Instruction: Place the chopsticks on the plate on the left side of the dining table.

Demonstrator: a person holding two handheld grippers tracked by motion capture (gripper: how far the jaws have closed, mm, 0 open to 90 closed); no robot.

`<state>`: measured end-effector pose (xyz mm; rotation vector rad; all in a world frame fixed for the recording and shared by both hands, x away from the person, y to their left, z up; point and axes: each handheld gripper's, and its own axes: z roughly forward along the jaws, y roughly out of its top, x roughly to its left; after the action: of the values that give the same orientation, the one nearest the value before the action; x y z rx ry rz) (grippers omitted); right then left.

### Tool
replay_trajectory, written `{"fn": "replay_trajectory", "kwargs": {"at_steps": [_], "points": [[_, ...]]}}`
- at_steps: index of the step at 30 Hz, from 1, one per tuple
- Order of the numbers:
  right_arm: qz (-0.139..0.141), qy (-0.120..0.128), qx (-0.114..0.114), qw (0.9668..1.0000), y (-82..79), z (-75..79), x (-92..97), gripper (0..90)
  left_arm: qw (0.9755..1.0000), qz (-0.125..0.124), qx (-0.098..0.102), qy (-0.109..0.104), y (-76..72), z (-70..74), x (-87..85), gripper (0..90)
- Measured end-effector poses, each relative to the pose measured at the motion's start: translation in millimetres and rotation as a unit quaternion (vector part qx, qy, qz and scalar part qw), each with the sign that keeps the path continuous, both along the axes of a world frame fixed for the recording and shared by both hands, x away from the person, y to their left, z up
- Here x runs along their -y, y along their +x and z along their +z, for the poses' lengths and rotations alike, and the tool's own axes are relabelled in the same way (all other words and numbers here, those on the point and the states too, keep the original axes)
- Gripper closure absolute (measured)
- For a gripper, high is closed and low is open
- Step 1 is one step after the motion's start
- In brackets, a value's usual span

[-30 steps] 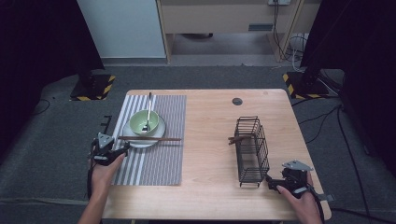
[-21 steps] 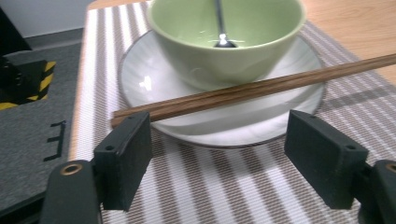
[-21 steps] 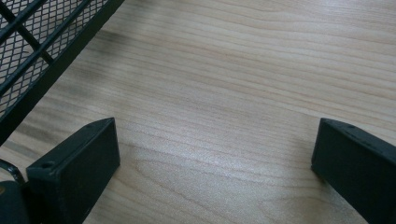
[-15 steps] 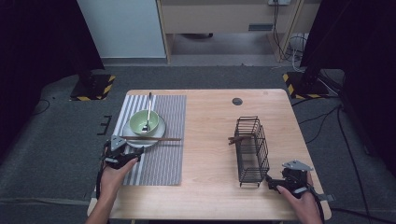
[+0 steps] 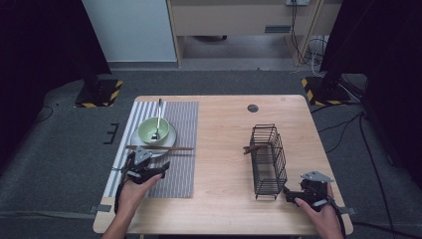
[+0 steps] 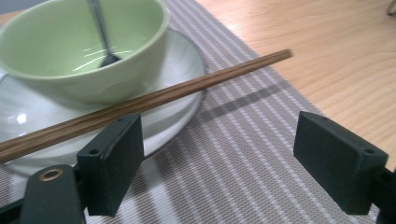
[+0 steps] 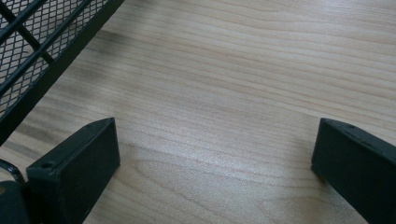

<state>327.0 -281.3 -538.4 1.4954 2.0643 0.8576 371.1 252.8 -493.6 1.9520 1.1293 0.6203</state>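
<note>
A green bowl point(image 5: 154, 130) with a metal spoon point(image 5: 158, 115) in it stands on a white plate point(image 5: 169, 141) on a striped placemat point(image 5: 183, 172). Brown chopsticks point(image 5: 159, 148) lie across the plate's near rim. My left gripper point(image 5: 149, 159) sits on the mat just in front of the plate. In the left gripper view the gripper point(image 6: 217, 156) is open, and its jaws have just been opening with nothing between them. The chopsticks point(image 6: 154, 100) run past the left jaw's tip. My right gripper point(image 5: 294, 194) rests open at the table's near right; the right gripper view shows the gripper point(image 7: 215, 158) over bare wood.
A black wire basket point(image 5: 268, 159) stands right of centre, with a brown stick point(image 5: 250, 148) poking from its left side. Its mesh point(image 7: 42, 42) is close to my right gripper's left jaw. A dark round hole point(image 5: 253, 108) sits near the far edge of the table.
My left hand has moved right, from the mat's left edge onto the mat in front of the plate. The right hand has stayed where it was.
</note>
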Motion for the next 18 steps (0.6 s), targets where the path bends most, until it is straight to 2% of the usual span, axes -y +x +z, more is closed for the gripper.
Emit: {"fn": "replay_trajectory", "kwargs": {"at_steps": [11,18], "points": [[0.0,0.0,0.0,1.0,0.0,0.0,0.0,1.1,0.9987,-0.051,-0.007,0.003,-5.8,-3.3,38.1,14.6],[0.0,0.0,0.0,1.0,0.0,0.0,0.0,1.1,0.9956,-0.092,-0.014,0.009,-14.0,-7.2,64.4,14.5]]}}
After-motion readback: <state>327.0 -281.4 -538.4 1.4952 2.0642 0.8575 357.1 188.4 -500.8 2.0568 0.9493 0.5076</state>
